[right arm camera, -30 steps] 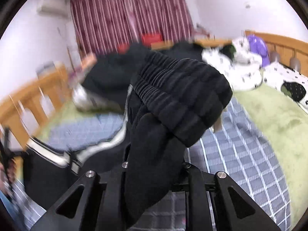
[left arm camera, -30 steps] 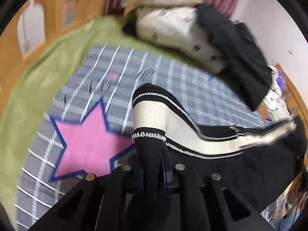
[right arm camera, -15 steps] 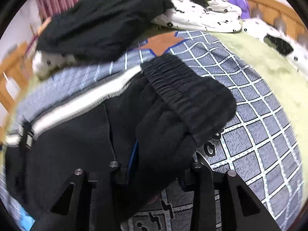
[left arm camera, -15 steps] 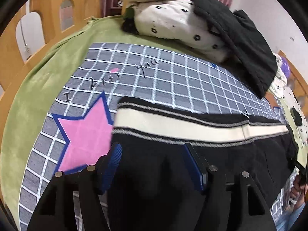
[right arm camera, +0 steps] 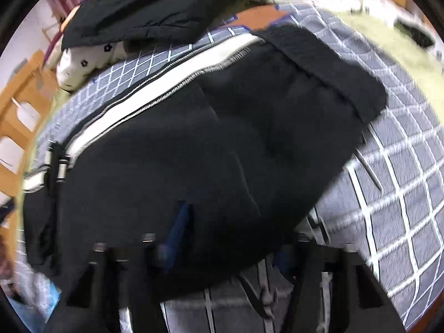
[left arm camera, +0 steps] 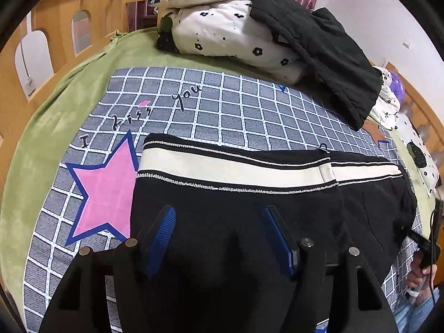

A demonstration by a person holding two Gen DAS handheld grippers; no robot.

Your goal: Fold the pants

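Note:
The black pants (left arm camera: 236,216) with a cream side stripe (left arm camera: 222,166) lie flat, folded lengthwise, on the grey checked bedspread (left arm camera: 222,105). My left gripper (left arm camera: 222,222) is open, its blue-padded fingers (left arm camera: 163,227) spread just above the cuff end of the pants. In the right wrist view the pants (right arm camera: 222,138) show their waistband (right arm camera: 319,55) at the far right. My right gripper (right arm camera: 236,233) is open over the waist end, its fingers (right arm camera: 177,227) apart on the cloth.
A white flowered quilt (left arm camera: 230,30) with a black jacket (left arm camera: 327,47) on it lies at the far side. Wooden bed rails (left arm camera: 55,27) run along the left. A green blanket (left arm camera: 55,105) surrounds the bedspread. A pink star (left arm camera: 105,183) is printed left of the pants.
Both grippers held the pants up, lowered them flat onto the bedspread, then opened and let go. The right view is still moving.

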